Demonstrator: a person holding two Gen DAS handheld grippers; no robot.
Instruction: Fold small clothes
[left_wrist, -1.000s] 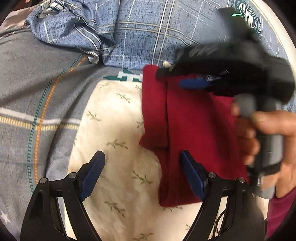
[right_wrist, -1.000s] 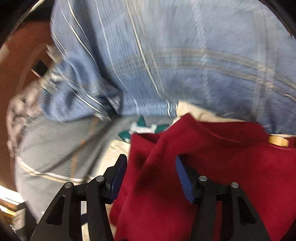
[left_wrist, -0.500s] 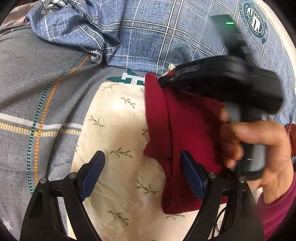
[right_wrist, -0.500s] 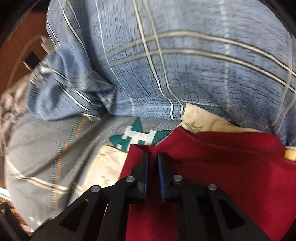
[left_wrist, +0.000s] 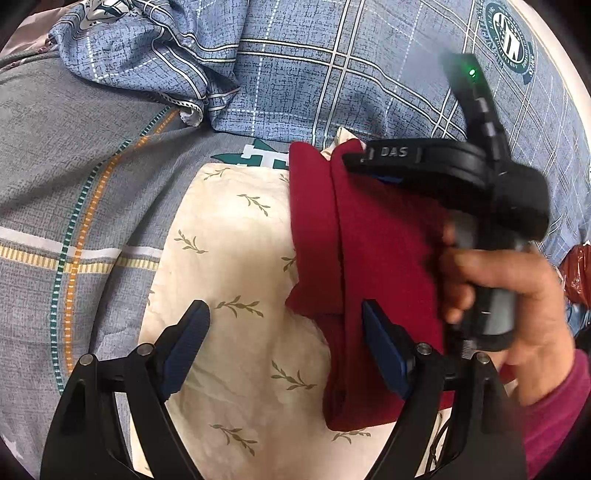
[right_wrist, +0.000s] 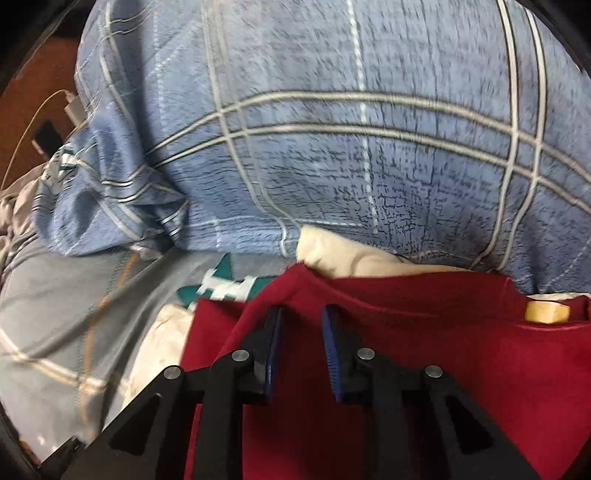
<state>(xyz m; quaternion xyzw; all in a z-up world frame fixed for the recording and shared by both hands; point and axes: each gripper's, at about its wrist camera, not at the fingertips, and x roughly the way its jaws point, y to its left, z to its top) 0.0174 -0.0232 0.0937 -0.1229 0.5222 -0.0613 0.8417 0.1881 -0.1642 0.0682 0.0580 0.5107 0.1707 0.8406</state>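
White letters "DAS" stand on the black plastic body of the right gripper (left_wrist: 373, 173), at its far end. A round dark-green emblem (left_wrist: 509, 35) is printed on the blue checked quilt (left_wrist: 295, 74) at far right, its lettering too small to read.

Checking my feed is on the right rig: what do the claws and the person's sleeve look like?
Both claws, left and right, have black triangular-framed fingers with silver pivot pins and ribbed blue pads. The right one's body reads "DAS", carries a green light and has a grey handle. The sleeve is magenta.
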